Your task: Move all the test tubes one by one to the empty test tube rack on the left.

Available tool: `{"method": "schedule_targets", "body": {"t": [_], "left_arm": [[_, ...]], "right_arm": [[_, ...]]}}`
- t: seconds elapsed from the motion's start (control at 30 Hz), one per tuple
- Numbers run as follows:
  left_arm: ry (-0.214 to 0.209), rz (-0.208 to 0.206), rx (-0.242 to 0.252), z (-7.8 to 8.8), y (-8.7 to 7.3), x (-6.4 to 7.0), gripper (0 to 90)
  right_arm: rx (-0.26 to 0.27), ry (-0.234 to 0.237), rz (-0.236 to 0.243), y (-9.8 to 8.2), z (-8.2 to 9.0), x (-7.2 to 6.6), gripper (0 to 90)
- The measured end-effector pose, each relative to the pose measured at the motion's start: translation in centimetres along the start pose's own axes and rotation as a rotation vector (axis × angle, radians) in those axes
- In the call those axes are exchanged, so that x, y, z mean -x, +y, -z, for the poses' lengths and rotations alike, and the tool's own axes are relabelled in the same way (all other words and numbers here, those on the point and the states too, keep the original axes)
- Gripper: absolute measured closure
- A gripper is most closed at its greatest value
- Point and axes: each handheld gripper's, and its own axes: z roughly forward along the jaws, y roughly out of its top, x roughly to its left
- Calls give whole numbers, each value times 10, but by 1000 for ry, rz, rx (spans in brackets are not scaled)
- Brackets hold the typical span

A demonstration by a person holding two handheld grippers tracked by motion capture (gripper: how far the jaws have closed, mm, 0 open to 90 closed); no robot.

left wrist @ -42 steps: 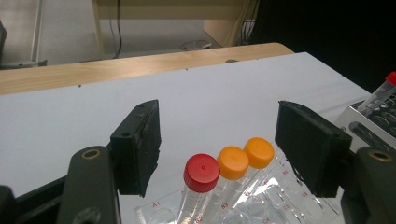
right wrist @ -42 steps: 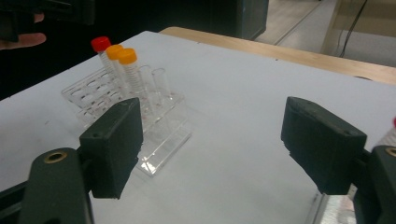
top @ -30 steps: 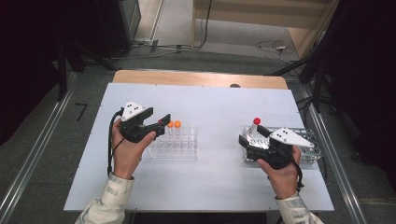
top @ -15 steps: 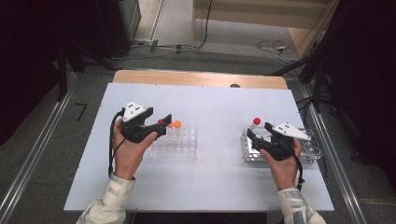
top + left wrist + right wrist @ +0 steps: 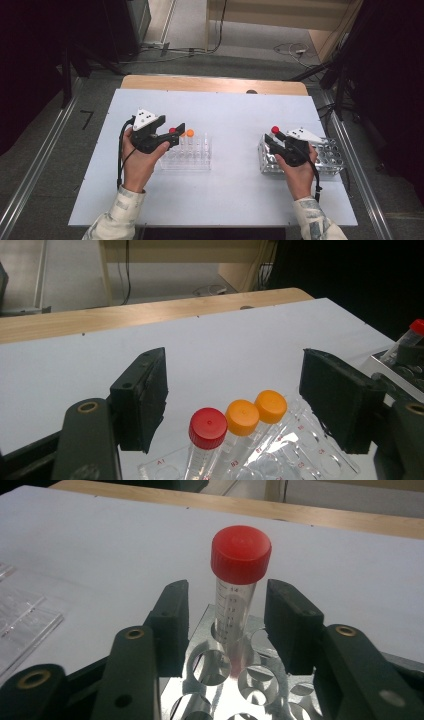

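Jaws of the right gripper (image 5: 227, 625) have just been closing around the red-capped tube (image 5: 236, 587), gaps remaining.

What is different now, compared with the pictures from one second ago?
The right gripper moved closer to the red-capped tube in the metal rack. Its jaws have just been closing around the tube, with small gaps still showing. The left gripper stayed open over the clear rack.
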Motion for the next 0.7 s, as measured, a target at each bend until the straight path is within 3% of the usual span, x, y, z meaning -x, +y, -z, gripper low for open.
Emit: {"method": "schedule_targets", "body": {"t": [0.33, 0.53, 0.7], "left_arm": [[0, 0, -2, 0, 0, 0, 284], [-1, -1, -2, 0, 0, 0, 283], [2, -2, 1, 0, 0, 0, 278]], "right_arm": [[-2, -16, 1, 0, -2, 1, 704], [27, -8, -7, 4, 4, 2, 708], [81, -2, -6, 14, 19, 2, 708]]}}
